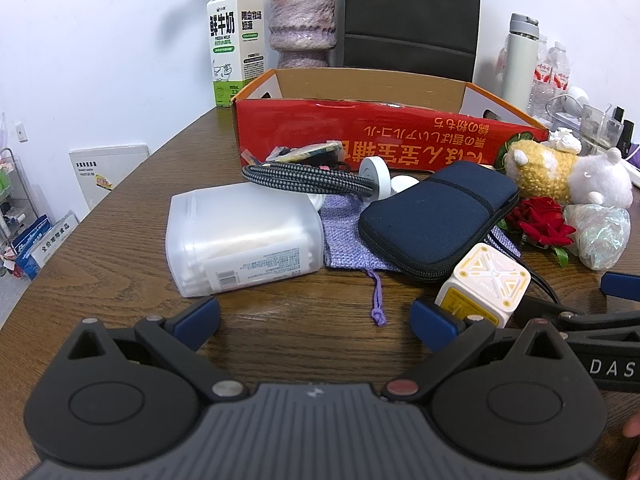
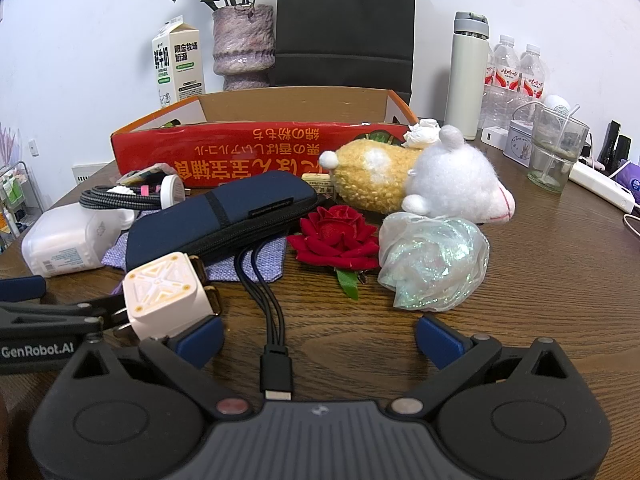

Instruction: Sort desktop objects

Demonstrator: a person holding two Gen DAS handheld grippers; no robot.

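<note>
A red cardboard box (image 1: pixel 392 132) stands open at the back of the wooden table; it also shows in the right wrist view (image 2: pixel 224 152). In front lie a translucent plastic box (image 1: pixel 244 240), a braided cable (image 1: pixel 304 178), a navy pouch (image 1: pixel 436 216), a white cube charger (image 1: pixel 486 284), a red rose (image 2: pixel 334 236), a plush toy (image 2: pixel 416 178) and an iridescent bag (image 2: pixel 434 262). My left gripper (image 1: pixel 316 322) is open and empty before the plastic box. My right gripper (image 2: pixel 320 334) is open over a black multi-head cable (image 2: pixel 276 344), its left finger beside the charger (image 2: pixel 164 296).
A milk carton (image 1: pixel 236 44), a purple vase (image 1: pixel 302 20) and a black bag (image 1: pixel 412 16) stand behind the box. A white flask (image 2: pixel 468 76), water bottles (image 2: pixel 516 76), a glass (image 2: pixel 556 148) and a power strip (image 2: pixel 600 188) crowd the right side.
</note>
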